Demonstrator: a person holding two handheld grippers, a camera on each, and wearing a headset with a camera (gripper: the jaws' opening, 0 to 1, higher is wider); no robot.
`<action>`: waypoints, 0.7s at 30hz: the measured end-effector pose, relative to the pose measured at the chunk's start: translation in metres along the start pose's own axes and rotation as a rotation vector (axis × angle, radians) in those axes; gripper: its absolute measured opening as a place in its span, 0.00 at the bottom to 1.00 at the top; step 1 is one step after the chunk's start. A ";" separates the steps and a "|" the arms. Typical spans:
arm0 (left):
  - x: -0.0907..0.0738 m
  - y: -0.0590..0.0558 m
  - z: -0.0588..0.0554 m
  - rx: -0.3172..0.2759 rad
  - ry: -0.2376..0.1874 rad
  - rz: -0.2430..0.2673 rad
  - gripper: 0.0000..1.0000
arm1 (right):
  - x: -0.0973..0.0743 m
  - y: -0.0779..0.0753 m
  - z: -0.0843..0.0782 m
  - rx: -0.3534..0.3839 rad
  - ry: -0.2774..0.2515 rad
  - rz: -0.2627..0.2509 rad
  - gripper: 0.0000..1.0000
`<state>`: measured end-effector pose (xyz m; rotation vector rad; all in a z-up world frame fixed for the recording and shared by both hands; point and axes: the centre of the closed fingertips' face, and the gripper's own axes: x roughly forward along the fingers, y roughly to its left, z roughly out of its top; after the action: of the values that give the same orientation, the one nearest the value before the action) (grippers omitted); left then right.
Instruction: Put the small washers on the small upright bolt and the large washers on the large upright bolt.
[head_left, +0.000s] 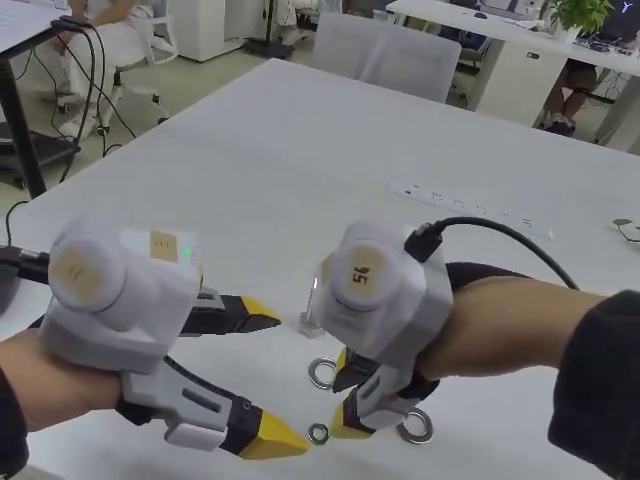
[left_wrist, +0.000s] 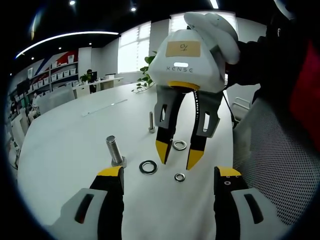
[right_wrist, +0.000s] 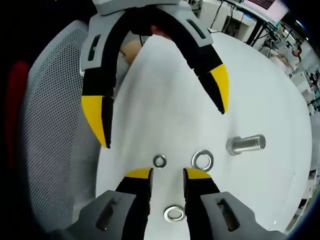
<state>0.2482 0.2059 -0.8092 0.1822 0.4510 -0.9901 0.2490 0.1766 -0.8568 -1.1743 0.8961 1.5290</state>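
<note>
Risk: small washer (right_wrist: 160, 161) flat by near edge of desk (head_left: 300, 150); my right tool (right_wrist: 167, 175), narrow and empty, may flick it off; left tool (right_wrist: 164, 125) wide, empty.

Looks like an open-plan office: long white bench (head_left: 250, 150) with a power strip (head_left: 470, 208), grey chair (head_left: 385, 50), further desk (head_left: 520, 30) with potted plant (head_left: 578, 12), large windows (left_wrist: 134, 50).

The steel large bolt (left_wrist: 114, 150) stands upright on its head. A large washer (left_wrist: 148, 167) lies flat just beside it. A second large washer (left_wrist: 179, 145) and a small washer (left_wrist: 179, 177) lie flat farther off. The thin small bolt (left_wrist: 151, 121) stands upright beyond it.
</note>
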 end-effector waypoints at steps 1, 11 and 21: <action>0.000 0.000 0.000 0.000 0.002 -0.001 0.73 | 0.001 0.000 0.000 -0.001 0.000 0.002 0.26; -0.001 0.000 0.000 -0.001 -0.001 0.000 0.73 | 0.013 0.005 0.001 -0.002 0.011 0.032 0.26; -0.001 0.001 0.000 -0.004 -0.005 -0.001 0.73 | 0.021 0.009 0.003 -0.012 0.017 0.045 0.25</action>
<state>0.2486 0.2068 -0.8092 0.1758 0.4491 -0.9901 0.2384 0.1824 -0.8760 -1.1842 0.9318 1.5646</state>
